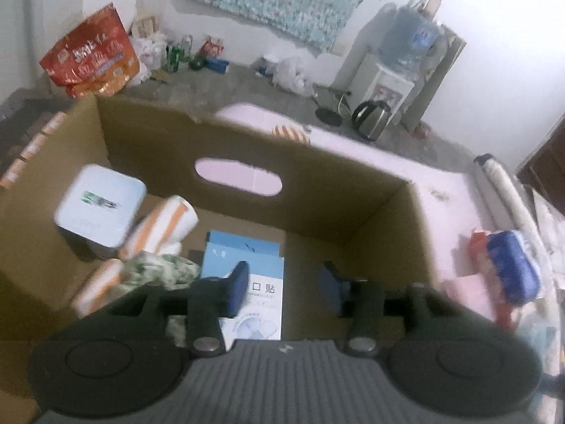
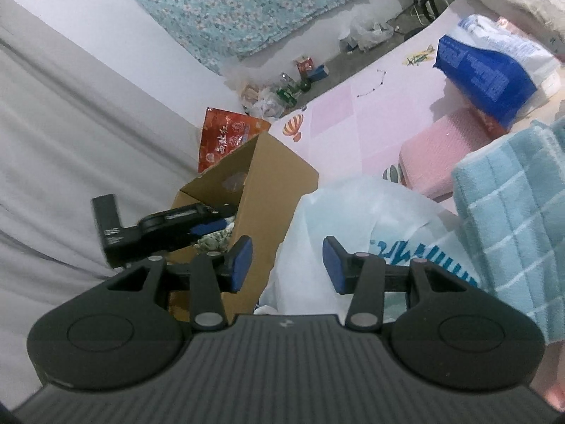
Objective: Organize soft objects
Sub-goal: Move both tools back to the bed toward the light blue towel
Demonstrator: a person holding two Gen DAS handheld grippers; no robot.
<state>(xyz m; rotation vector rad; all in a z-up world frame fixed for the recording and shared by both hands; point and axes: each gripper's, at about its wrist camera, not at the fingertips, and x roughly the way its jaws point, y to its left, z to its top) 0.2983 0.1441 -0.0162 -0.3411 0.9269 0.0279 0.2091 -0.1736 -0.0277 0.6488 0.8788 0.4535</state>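
Inside the cardboard box [image 1: 247, 148], under the left tongs [image 1: 284, 288]: orange-striped rolled cloths [image 1: 159, 226], a crumpled green-print cloth [image 1: 159, 265], a pale blue tin [image 1: 100, 205], flat blue packets [image 1: 247, 282]. Left tongs partly open, nothing between the pads, hanging over the packets. Right tongs [image 2: 287, 265] likewise partly open and empty, aimed at a translucent white plastic bag [image 2: 346, 212] with blue lettering lying on the pink mat [image 2: 346, 116] just beside the box [image 2: 272, 190]. Left tongs [image 2: 190, 229] visible over the box opening in the right wrist view. Bag likely light, limp, slippery, crinkly; bound to sag and slide out of a shallow pinch, so best taken at a bunched fold near the top edge, pads well past the film. Contents not readable. Beside it a light blue checked towel [image 2: 512, 219], soft and thick, foldable; easiest gripped on a doubled edge. Further back on the mat a pink knit cloth [image 2: 438, 152] and a blue-and-white soft pack [image 2: 494, 67], bulkier, probably squashy, needing a wide bite at a corner seam. Still outside the box: bag, towel, pink cloth, pack.
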